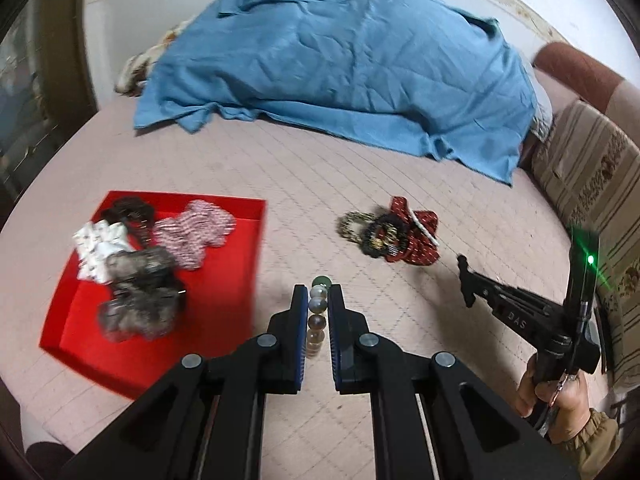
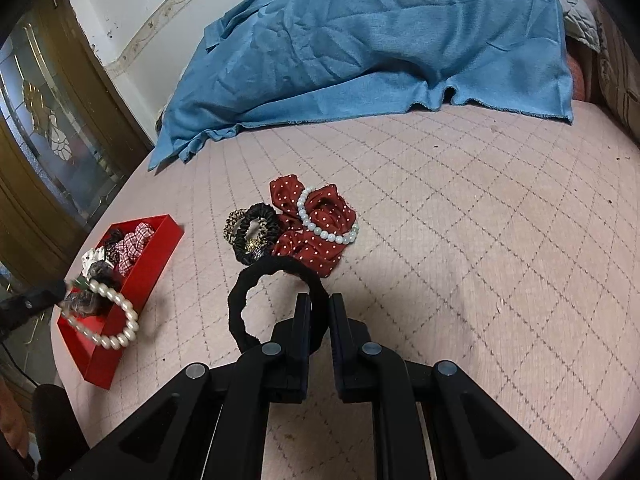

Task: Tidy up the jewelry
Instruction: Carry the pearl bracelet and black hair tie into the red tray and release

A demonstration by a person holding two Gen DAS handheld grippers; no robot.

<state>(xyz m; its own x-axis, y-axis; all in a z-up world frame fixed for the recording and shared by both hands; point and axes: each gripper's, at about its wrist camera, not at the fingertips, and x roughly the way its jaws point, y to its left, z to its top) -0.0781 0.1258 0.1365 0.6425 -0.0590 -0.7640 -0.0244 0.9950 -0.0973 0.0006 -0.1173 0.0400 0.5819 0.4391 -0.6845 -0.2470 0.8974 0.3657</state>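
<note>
A bed (image 2: 460, 220) covered in a pale pink quilt with a stitched diamond pattern filled both views. A rumpled blue sheet (image 1: 340, 68) lay heaped across its far end, against a white wall (image 2: 132, 4) with a worn decorative border. A brown door with patterned glass (image 2: 52, 128) stood at the left. A striped cushion (image 1: 592, 200) ran along the bed's right edge.

A red tray (image 1: 236, 276) sat on the quilt at the left, holding several scrunchies (image 1: 140, 276) in white, pink check and grey-brown.

The left claw (image 1: 319, 304) was nearly closed on a pearl bracelet (image 2: 116, 320), which hung from its tips above the tray's near edge. The beads showed in a line between its fingers.

The right claw (image 2: 319, 312), gripped by a hand (image 1: 560, 392), was closed to a narrow gap on a black hair band (image 2: 240, 304), whose loop stood out to the left of the fingers.

Further out on the quilt lay a small pile: a red dotted scrunchie (image 2: 320, 236), a second pearl bracelet (image 2: 324, 232) resting on it, and a black scrunchie (image 2: 254, 236) touching a leopard-print one (image 2: 231, 220).
</note>
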